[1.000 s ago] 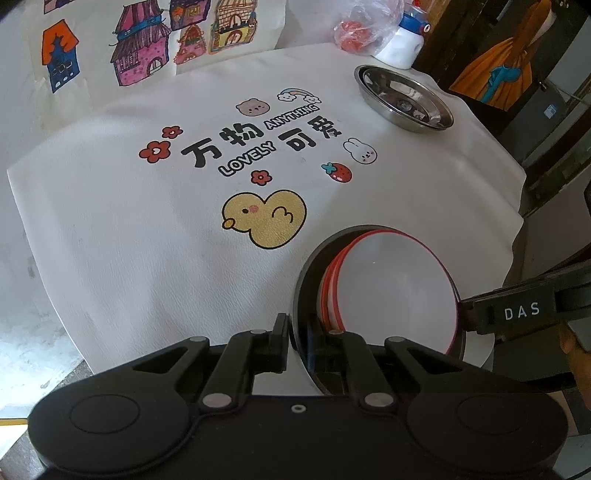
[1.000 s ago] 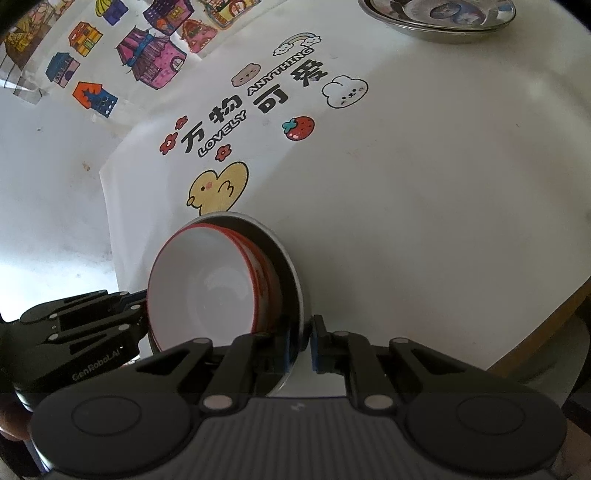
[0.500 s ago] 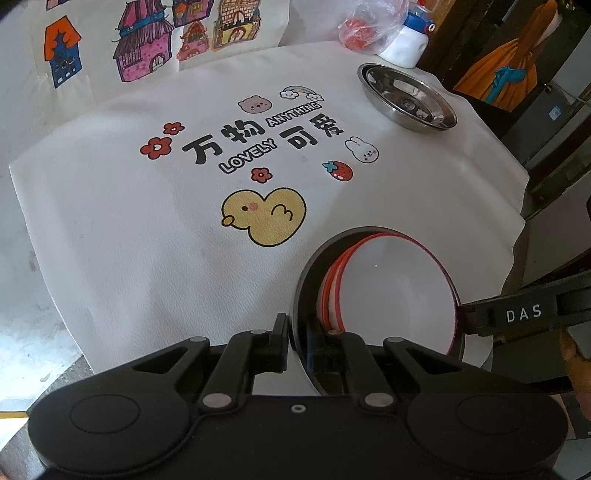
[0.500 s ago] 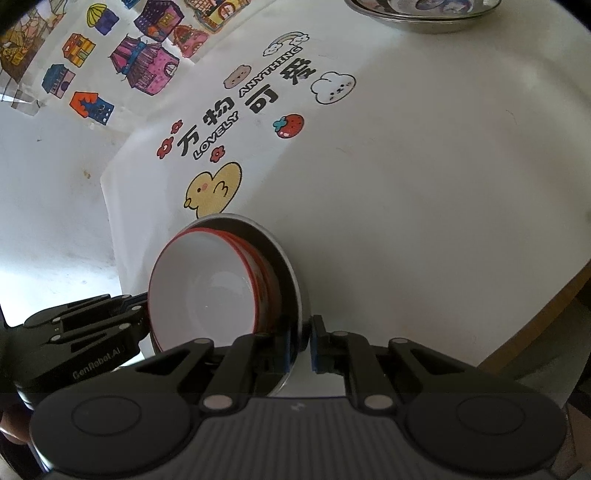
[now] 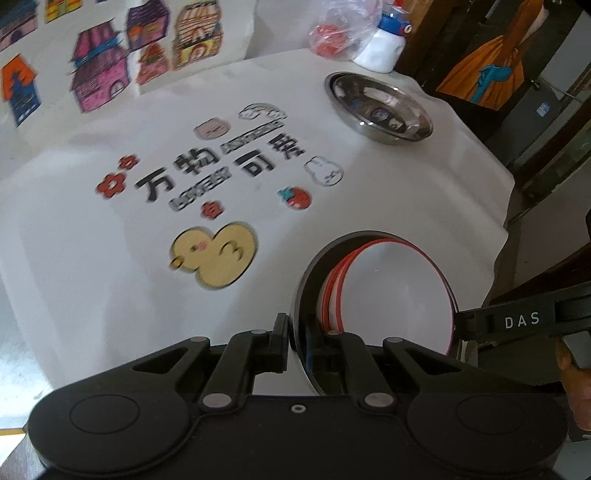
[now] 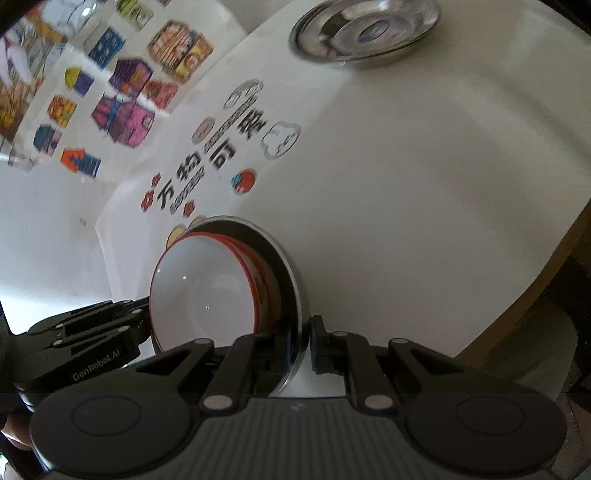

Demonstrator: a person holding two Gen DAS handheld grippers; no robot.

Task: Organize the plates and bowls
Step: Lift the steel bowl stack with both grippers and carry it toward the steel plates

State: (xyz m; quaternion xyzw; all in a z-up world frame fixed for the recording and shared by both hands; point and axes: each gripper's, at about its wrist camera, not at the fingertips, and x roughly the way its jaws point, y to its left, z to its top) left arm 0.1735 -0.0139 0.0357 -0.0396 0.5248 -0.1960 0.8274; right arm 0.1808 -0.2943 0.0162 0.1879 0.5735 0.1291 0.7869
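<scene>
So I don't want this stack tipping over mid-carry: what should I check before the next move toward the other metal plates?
1. Left gripper clamped on the metal plate rim: ok.
2. Right gripper clamped on the opposite rim: ok.
3. Red-rimmed bowls nested inside the plate: ok.
4. Stack clear of the tablecloth: cannot tell.
5. Stack of metal plates free to receive: ok.

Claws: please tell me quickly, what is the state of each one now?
Left claw: closed on the rim of the metal plate carrying the bowls.
Right claw: closed on the same plate's rim.
</scene>
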